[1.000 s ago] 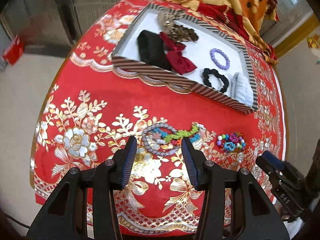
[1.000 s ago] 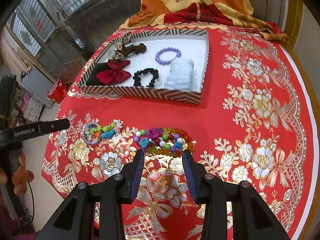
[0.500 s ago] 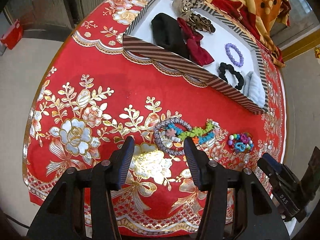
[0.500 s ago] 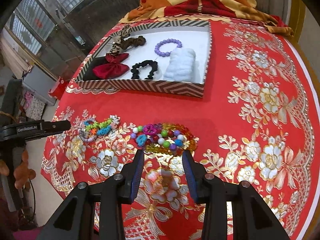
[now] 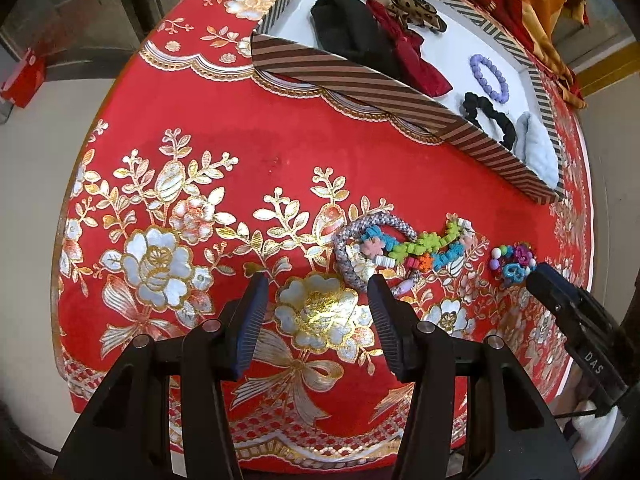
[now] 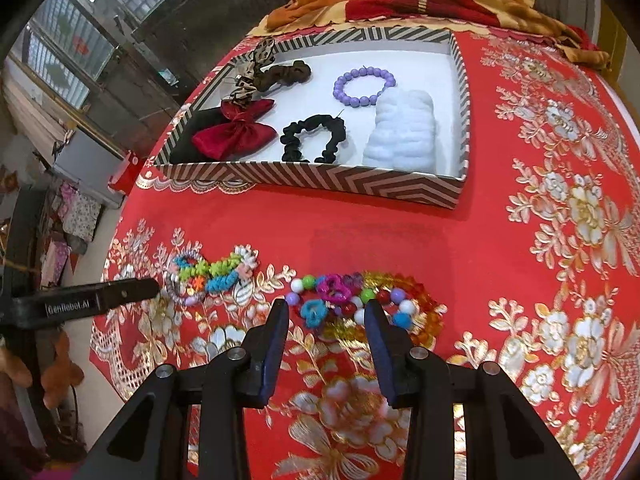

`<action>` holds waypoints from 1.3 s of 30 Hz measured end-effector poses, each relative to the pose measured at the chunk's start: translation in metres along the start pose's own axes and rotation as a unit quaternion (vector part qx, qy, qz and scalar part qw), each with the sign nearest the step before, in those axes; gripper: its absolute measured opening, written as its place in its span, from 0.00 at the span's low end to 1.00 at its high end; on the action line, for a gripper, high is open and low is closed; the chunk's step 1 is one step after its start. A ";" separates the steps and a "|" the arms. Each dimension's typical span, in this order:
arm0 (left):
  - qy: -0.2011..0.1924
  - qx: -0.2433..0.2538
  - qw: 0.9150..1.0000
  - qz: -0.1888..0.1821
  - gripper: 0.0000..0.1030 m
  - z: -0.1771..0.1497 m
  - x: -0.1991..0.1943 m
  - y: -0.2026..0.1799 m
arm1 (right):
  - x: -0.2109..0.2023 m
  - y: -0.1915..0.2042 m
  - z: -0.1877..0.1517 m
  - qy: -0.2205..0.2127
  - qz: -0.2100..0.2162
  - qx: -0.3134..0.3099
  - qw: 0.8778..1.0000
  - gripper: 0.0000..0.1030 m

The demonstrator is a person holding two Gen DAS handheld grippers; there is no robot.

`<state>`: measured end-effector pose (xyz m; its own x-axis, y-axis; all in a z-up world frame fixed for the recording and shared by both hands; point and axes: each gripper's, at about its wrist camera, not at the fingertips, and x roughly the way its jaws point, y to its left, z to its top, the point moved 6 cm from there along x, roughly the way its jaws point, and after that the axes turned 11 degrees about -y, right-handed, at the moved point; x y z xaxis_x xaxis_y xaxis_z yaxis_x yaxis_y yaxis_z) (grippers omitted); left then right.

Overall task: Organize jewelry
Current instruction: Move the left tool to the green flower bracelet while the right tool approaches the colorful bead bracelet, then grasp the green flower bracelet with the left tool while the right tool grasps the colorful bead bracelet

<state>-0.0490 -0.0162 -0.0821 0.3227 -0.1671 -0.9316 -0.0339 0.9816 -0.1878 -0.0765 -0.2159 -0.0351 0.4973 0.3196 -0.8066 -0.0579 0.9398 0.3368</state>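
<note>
Bracelets are lying on the red flowered tablecloth (image 6: 360, 236) in front of the striped box (image 6: 320, 178). A grey braided ring with colourful beads (image 5: 400, 246) is sitting just ahead of the left gripper (image 5: 316, 300), whose jaws are standing apart over bare cloth. A beaded bracelet pile (image 6: 360, 300) is lying between the right gripper (image 6: 326, 316) jaws, also apart.
</note>
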 end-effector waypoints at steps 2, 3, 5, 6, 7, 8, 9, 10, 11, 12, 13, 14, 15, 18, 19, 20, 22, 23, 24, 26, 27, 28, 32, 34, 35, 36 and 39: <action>-0.002 0.002 1.000 0.004 0.49 0.000 0.002 -0.001 | 0.004 0.002 0.001 0.003 -0.001 -0.002 1.000 0.36; -0.002 0.005 1.000 0.005 0.49 0.001 0.003 -0.002 | 0.008 0.003 0.002 0.004 -0.002 -0.004 1.000 0.36; -0.002 0.012 1.000 0.007 0.49 0.002 0.007 -0.007 | 0.013 0.004 0.003 0.006 -0.008 -0.005 1.000 0.36; -0.002 0.016 1.000 0.008 0.49 0.003 0.008 -0.008 | 0.015 0.003 0.003 0.006 -0.008 -0.004 1.000 0.36; -0.003 0.023 1.000 0.012 0.49 0.004 0.010 -0.010 | 0.017 0.003 0.003 0.007 -0.009 -0.001 1.000 0.36; -0.004 0.028 0.999 0.015 0.49 0.005 0.012 -0.013 | 0.018 0.002 0.004 0.004 -0.007 0.000 1.000 0.36; -0.005 0.037 0.999 0.021 0.49 0.006 0.014 -0.015 | 0.019 0.002 0.005 0.002 -0.006 0.002 1.000 0.35; -0.006 0.044 0.999 0.025 0.49 0.006 0.015 -0.016 | 0.020 0.002 0.005 0.001 -0.006 0.002 1.000 0.34; -0.006 0.050 0.998 0.028 0.49 0.006 0.017 -0.017 | 0.020 0.001 0.006 -0.001 -0.010 0.000 1.000 0.27; -0.007 0.055 0.998 0.028 0.49 0.005 0.018 -0.018 | 0.019 0.000 0.006 -0.005 -0.010 0.001 1.000 0.21; -0.007 0.057 0.998 0.027 0.43 0.004 0.019 -0.019 | 0.019 -0.001 0.007 -0.007 -0.008 0.004 1.000 0.19; -0.011 0.061 0.998 0.028 0.38 0.005 0.022 -0.021 | 0.018 -0.002 0.007 -0.008 -0.006 0.007 1.000 0.17; -0.020 0.069 0.997 0.029 0.21 0.006 0.023 -0.023 | 0.018 -0.003 0.007 -0.010 -0.006 0.009 1.000 0.14; -0.026 0.076 0.996 0.027 0.08 0.008 0.027 -0.023 | 0.010 -0.005 0.009 -0.022 0.004 0.019 1.000 0.09; -0.021 0.070 0.997 0.016 0.07 0.008 0.028 -0.023 | 0.005 -0.004 0.010 -0.026 0.007 0.019 0.999 0.08; -0.022 0.068 0.997 0.009 0.07 0.009 0.026 -0.023 | 0.001 -0.003 0.011 -0.031 0.009 0.018 0.999 0.08; -0.033 0.071 0.997 0.002 0.06 0.010 0.019 -0.023 | -0.012 -0.001 0.015 -0.043 0.014 0.012 0.999 0.07; -0.038 0.072 0.997 -0.003 0.06 0.012 0.014 -0.023 | -0.017 0.000 0.016 -0.048 0.015 0.010 0.999 0.07; -0.042 0.074 0.996 -0.010 0.06 0.015 0.009 -0.024 | -0.024 0.002 0.019 -0.056 0.018 0.007 0.998 0.07; -0.052 0.077 0.995 -0.020 0.05 0.020 -0.002 -0.026 | -0.035 0.002 0.023 -0.068 0.021 0.008 0.997 0.07; -0.055 0.079 0.995 -0.022 0.05 0.021 -0.005 -0.027 | -0.041 0.002 0.025 -0.074 0.024 0.010 0.997 0.07; -0.060 0.080 0.995 -0.026 0.05 0.023 -0.010 -0.030 | -0.044 0.002 0.026 -0.079 0.026 0.010 0.997 0.07; -0.082 0.082 0.992 -0.043 0.05 0.036 -0.033 -0.036 | -0.062 0.005 0.033 -0.097 0.032 0.007 0.995 0.06; -0.091 0.086 0.991 -0.041 0.05 0.038 -0.043 -0.036 | -0.063 0.003 0.034 -0.093 0.030 0.001 0.995 0.06; -0.092 0.086 0.991 -0.040 0.05 0.037 -0.044 -0.036 | -0.061 0.002 0.033 -0.089 0.028 -0.001 0.996 0.06; -0.090 0.086 0.991 -0.041 0.05 0.037 -0.044 -0.035 | -0.058 -0.002 0.031 -0.082 0.021 -0.001 0.996 0.07; -0.070 0.078 0.994 -0.039 0.05 0.031 -0.042 -0.027 | -0.043 -0.011 0.021 -0.051 0.007 0.006 0.999 0.09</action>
<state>-0.0318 -0.0327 -0.0285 0.4477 -0.2400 -0.8613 0.1398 0.9702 -0.1977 -0.0788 -0.2428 0.0066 0.5826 0.3186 -0.7477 -0.0560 0.9335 0.3542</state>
